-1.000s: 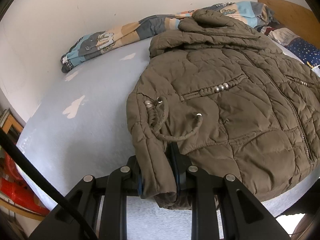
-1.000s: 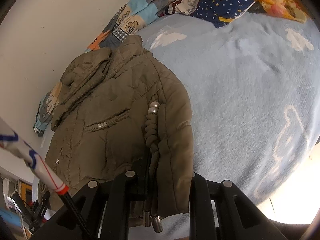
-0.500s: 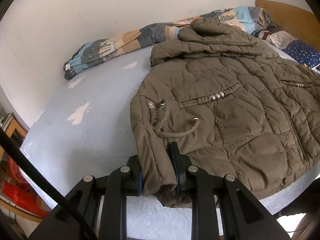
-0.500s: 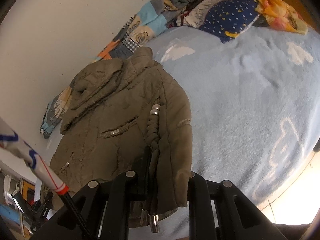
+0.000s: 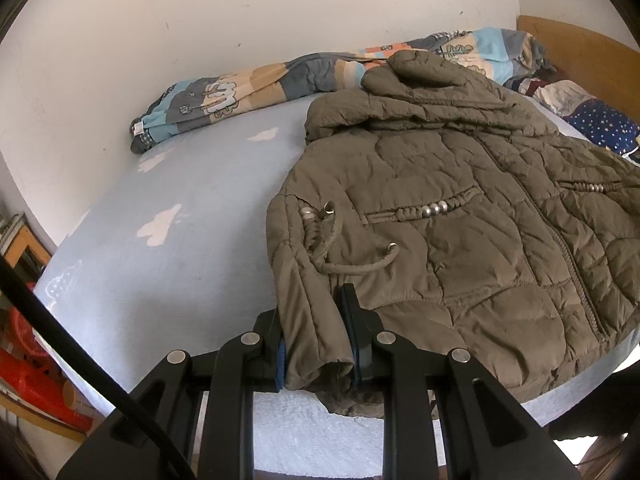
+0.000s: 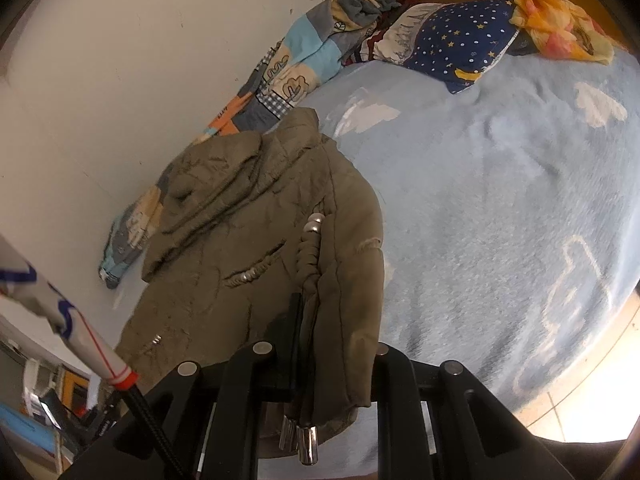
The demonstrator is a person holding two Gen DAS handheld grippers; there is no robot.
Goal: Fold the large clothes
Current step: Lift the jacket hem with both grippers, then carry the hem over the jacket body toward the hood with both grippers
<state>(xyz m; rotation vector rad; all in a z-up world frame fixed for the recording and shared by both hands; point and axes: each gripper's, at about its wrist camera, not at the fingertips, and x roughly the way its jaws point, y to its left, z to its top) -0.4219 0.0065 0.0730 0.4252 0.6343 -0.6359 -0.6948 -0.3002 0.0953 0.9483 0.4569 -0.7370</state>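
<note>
An olive quilted jacket lies front up on a light blue bed, hood toward the wall. My left gripper is shut on the jacket's lower left hem corner, near the bed's front edge. In the right wrist view the jacket runs away toward the wall. My right gripper is shut on its lower right hem corner, with the braided drawcord and its metal tips hanging between the fingers.
The bed sheet is blue with white clouds. A patchwork quilt lies rolled along the white wall. A starry navy cloth and an orange cloth sit by the wooden headboard. Red items lie beside the bed.
Both grippers have pulled back and risen a little with the hem corners held. The jacket sits farther off in both views and looks stretched flatter.
</note>
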